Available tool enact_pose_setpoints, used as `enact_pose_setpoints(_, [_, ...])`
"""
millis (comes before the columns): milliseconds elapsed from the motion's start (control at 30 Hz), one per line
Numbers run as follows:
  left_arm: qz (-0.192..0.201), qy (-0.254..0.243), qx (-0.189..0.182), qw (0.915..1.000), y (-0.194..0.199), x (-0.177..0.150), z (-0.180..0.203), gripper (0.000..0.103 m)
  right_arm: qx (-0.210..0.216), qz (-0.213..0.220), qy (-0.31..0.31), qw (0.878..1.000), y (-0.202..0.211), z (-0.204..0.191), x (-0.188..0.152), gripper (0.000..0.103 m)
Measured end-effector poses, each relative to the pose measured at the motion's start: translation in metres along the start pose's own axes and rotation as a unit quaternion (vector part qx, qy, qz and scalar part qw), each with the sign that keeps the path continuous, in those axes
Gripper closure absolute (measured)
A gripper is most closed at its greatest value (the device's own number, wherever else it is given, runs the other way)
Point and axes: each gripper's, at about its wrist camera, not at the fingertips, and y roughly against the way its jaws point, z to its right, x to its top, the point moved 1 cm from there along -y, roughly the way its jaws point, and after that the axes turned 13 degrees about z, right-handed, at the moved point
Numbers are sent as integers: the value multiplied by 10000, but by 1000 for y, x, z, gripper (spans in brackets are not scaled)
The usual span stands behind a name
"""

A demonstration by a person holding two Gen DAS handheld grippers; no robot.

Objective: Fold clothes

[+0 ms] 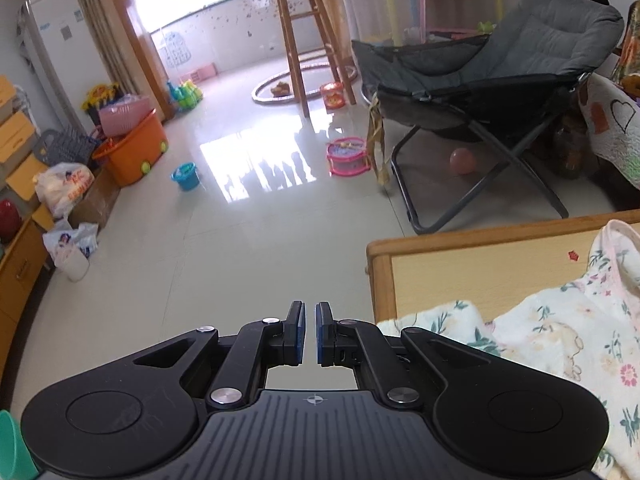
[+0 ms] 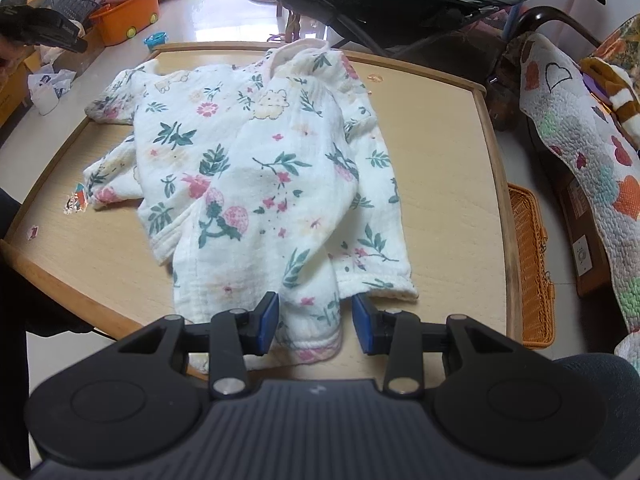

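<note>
A white floral garment lies crumpled on the light wooden table. One of its sleeves reaches toward me, cuff first. My right gripper hangs low at the table's near edge, open, with that cuff between its blue pads; the right pad stands clear of the cloth. My left gripper is shut and empty. It is off the table's left corner, over the floor, with the garment to its right. The right wrist view shows the left gripper at top left, in a hand.
A grey folding chair stands beyond the table, a wooden stool farther back. An orange bin, a blue bucket and a pink toy drum are on the tiled floor. To the table's right are a wicker basket and a quilt.
</note>
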Motion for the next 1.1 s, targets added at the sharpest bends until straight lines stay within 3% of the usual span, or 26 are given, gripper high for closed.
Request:
enact_pose_setpoints(100, [-129, 176, -158, 9996, -5, -9, 2, 96, -27, -12, 15, 10000, 0, 0, 1, 63])
enact_pose_setpoints(200, [-288, 355, -430, 9980, -8, -23, 9, 85, -52, -14, 26, 10000, 0, 0, 1, 63])
enact_pose_setpoints(267, [-381, 445, -587, 9966, -11, -33, 15, 85, -61, -3, 25, 10000, 1, 0, 1, 63])
enact_pose_setpoints(433, [-551, 480, -438, 9964, -12, -46, 28, 85, -61, 86, -41, 9999, 4, 4, 4, 63])
enact_pose_setpoints(500, [-646, 682, -591, 9938, -7, -49, 29, 83, -68, 151, -75, 9998, 6, 7, 6, 63])
enact_pose_setpoints(567, [-686, 1077, -913, 9876, 3, -54, 32, 74, -111, 208, -123, 9996, 9, 12, 8, 63])
enact_pose_setpoints(633, [-663, 1413, -1099, 9816, 16, -61, 36, 52, -144, 244, -190, 9994, 12, 18, 11, 63])
enact_pose_setpoints(667, [-668, 1465, -1183, 9798, 23, -66, 40, 50, -149, 254, -230, 9993, 13, 21, 12, 63])
enact_pose_setpoints(1100, [-748, 915, -2191, 9685, 96, -130, 105, 47, -470, 419, -487, 9968, 28, 41, 18, 63])
